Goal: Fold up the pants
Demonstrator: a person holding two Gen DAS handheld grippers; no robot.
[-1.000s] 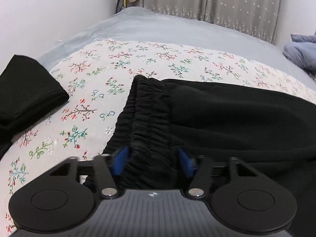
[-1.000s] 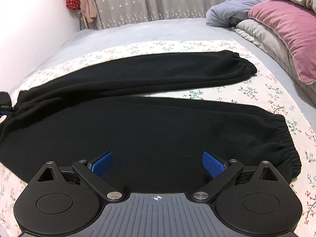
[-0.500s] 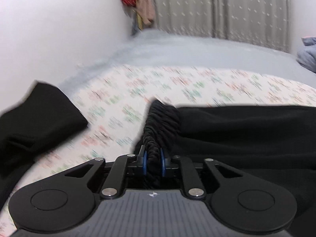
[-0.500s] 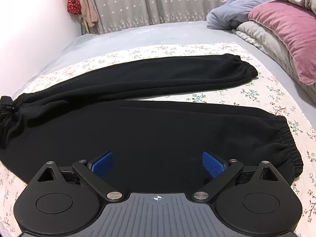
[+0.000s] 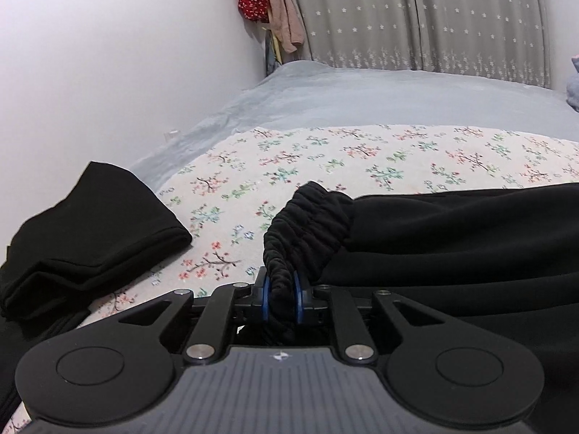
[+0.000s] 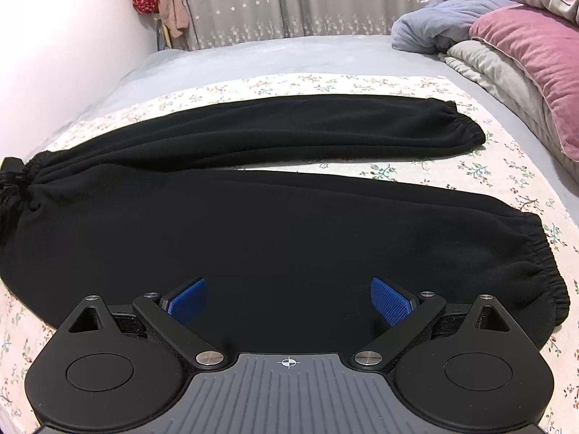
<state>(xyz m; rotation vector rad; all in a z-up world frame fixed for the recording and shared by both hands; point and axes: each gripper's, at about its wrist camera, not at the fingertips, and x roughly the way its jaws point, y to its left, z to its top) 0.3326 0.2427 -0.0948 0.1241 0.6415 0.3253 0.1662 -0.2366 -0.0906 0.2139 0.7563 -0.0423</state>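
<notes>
Two handheld grippers work over black pants spread flat on a floral sheet that covers the near part of a bed. The pants lie lengthwise across the bed, both legs stretched toward its right edge, where a pink pillow and a grey-blue blanket are heaped. The elastic waistband sits bunched toward the bed's left edge. The left gripper has its blue-padded fingers pressed close together, pinching a gathered fold of the waistband between them. The right gripper is held low over the nearer pant leg, its blue fingers spread wide apart, with nothing gripped between them. A second folded black garment rests at the bed's near left corner, well apart from the waistband. Grey curtains hang behind the bed's far edge.
</notes>
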